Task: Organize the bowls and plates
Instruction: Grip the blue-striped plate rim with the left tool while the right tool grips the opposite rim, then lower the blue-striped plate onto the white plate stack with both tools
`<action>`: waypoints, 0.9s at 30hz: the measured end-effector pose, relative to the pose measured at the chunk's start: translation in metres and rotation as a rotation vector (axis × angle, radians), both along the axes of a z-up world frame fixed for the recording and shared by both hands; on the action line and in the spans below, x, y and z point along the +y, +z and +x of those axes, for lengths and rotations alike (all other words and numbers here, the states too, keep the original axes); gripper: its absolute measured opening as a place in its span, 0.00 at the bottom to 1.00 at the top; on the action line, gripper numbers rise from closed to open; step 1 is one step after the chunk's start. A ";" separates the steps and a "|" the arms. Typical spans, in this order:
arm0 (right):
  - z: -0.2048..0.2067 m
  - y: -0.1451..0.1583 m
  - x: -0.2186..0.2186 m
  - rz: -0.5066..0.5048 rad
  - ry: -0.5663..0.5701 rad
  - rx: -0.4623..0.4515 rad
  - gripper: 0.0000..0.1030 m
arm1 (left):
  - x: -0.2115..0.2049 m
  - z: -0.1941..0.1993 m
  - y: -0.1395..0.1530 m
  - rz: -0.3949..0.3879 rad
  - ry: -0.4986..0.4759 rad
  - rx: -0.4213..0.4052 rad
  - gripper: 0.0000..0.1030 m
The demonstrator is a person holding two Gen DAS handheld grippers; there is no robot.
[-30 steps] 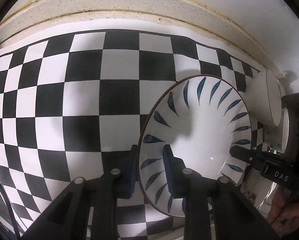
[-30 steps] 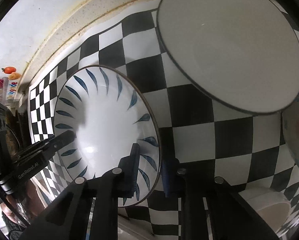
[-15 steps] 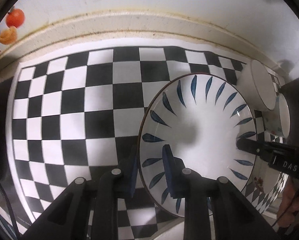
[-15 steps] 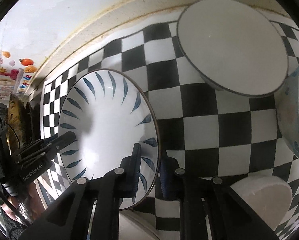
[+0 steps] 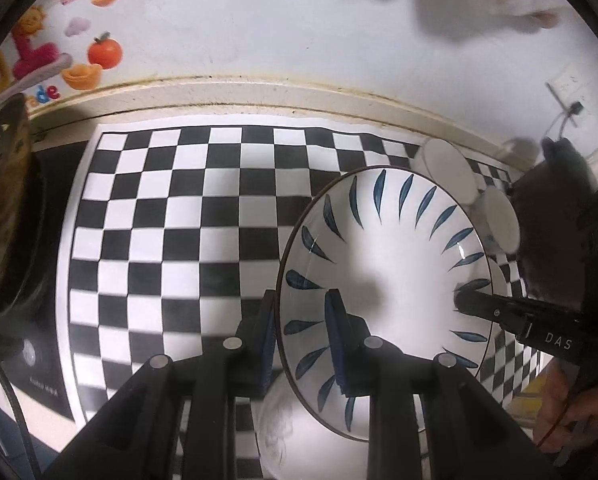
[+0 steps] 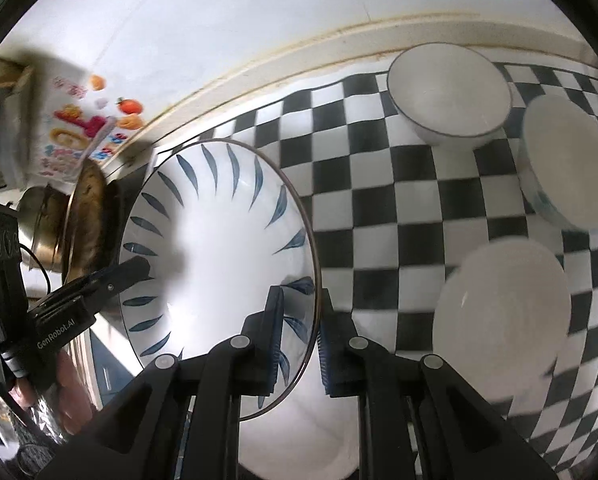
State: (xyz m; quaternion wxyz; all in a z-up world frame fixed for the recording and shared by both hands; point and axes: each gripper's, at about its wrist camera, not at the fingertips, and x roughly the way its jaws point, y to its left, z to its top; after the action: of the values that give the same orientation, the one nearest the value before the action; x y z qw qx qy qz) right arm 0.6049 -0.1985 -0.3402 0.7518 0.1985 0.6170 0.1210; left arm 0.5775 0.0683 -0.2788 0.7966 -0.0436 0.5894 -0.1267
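A white plate with blue leaf marks is held in the air above the checkered mat by both grippers. My left gripper is shut on its left rim. My right gripper is shut on the opposite rim of the plate. In the right wrist view, a white bowl with a dark rim stands at the back, a second bowl to its right, and a white plate or bowl nearer. Another white dish lies under the held plate.
The black-and-white checkered mat covers the counter up to a cream backsplash ledge. A metal pot stands at the mat's left edge. Two white bowls show behind the plate in the left wrist view.
Both grippers have risen with the plate. More of the mat, the wall stickers, the pot and the bowls has come into view.
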 end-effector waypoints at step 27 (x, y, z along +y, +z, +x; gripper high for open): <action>-0.143 -0.072 0.018 -0.044 0.092 0.110 0.16 | 0.002 -0.127 -0.081 0.046 0.004 0.190 0.20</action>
State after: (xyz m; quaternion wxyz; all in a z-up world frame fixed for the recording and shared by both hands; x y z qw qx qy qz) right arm 0.4618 -0.1807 -0.4119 0.7148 0.1598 0.6682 0.1306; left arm 0.4501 0.0706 -0.3594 0.7382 -0.0381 0.6650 -0.1067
